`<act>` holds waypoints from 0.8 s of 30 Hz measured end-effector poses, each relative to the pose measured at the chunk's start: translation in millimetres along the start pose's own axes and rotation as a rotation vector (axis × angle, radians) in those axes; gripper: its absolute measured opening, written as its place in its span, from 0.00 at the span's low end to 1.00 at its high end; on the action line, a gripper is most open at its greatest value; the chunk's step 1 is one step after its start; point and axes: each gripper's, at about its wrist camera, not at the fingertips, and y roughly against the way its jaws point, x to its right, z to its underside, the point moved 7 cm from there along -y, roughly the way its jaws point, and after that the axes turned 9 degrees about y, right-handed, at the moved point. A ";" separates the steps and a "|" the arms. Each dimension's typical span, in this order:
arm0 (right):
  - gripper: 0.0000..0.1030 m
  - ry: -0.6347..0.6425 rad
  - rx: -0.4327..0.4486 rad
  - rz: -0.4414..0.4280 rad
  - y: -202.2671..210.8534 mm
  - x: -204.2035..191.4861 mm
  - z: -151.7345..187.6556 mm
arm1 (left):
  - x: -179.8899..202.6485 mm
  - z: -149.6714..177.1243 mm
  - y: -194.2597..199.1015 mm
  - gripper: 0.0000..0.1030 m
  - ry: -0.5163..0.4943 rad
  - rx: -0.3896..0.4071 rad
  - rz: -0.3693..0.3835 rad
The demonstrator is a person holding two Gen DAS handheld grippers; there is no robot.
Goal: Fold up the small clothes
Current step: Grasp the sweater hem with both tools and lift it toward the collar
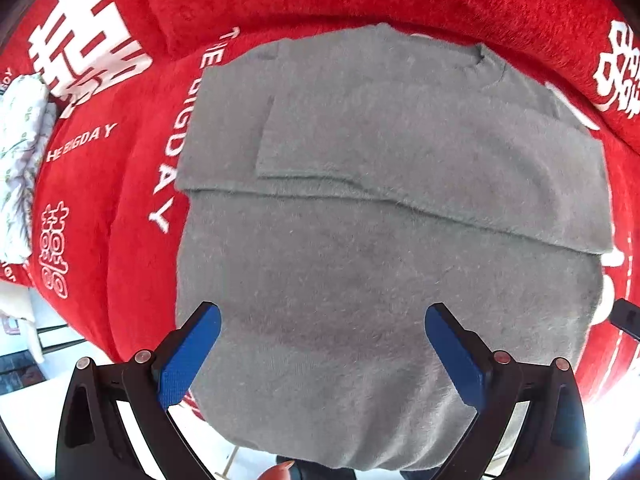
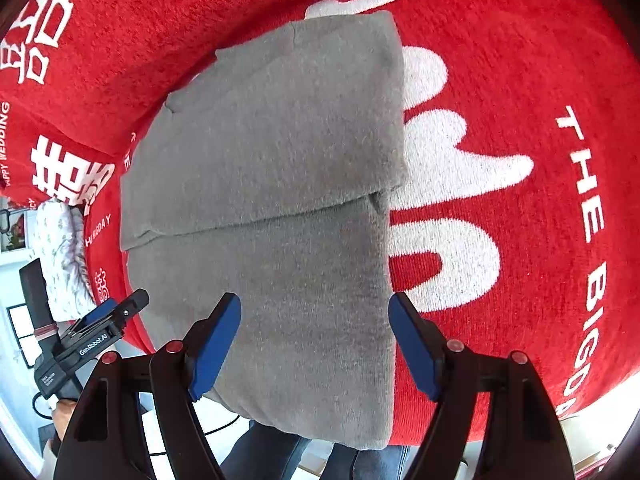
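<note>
The grey garment (image 1: 360,240) lies flat on the red blanket (image 1: 132,240), long axis running away from us, neckline at the far end. Plain fuzzy knit, upper layers folded inward. Our left gripper (image 1: 322,350) and right gripper (image 2: 314,340) hover above its near hem, jaws spread, holding nothing.
</note>
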 end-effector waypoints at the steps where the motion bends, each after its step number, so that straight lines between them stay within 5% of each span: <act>1: 0.77 0.004 -0.003 0.000 -1.2 -1.1 0.8 | -2.3 2.5 -1.0 0.99 0.008 -0.003 -0.001; 14: 0.77 0.001 -0.024 -0.101 -13.0 -18.9 30.7 | -38.4 39.6 -17.1 0.99 0.004 -0.070 0.027; 24: 0.77 -0.028 -0.160 -0.153 -51.1 -17.7 139.5 | -107.1 100.2 -54.0 0.99 -0.007 -0.131 0.092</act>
